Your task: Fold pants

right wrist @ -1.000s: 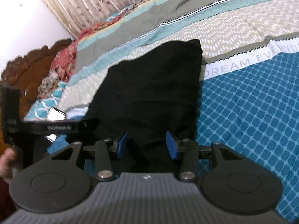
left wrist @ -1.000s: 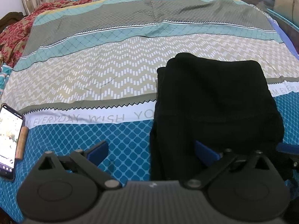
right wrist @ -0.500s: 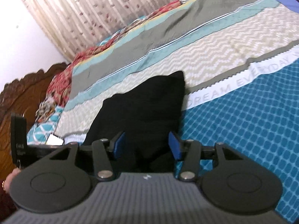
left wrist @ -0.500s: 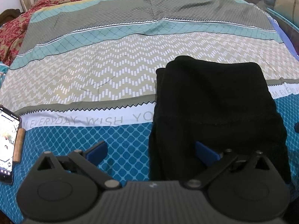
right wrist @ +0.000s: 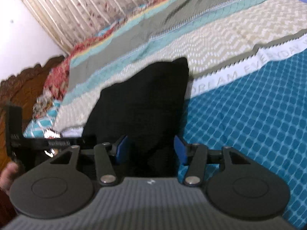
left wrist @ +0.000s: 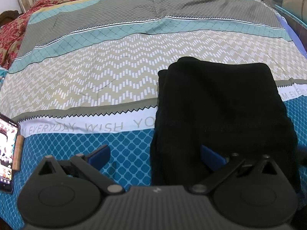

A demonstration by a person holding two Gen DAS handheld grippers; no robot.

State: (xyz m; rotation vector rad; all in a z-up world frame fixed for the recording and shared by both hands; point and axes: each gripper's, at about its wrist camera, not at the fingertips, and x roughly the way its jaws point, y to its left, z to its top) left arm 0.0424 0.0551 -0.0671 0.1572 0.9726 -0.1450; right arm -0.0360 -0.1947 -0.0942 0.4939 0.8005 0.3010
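Black pants lie folded into a compact rectangle on the patterned bedspread. My left gripper is open and empty, its blue fingers straddling the pants' near left edge. In the right wrist view the pants lie just ahead of my right gripper, which is open and empty above their near end. The left gripper's body shows at the left of that view.
A phone with a lit screen lies at the bed's left edge. A carved wooden headboard and a curtain are beyond the bed. A red floral blanket is bunched at the far left.
My right gripper has drawn back from the pants and its view has tilted. The left gripper has shifted slightly; the pants stay put.
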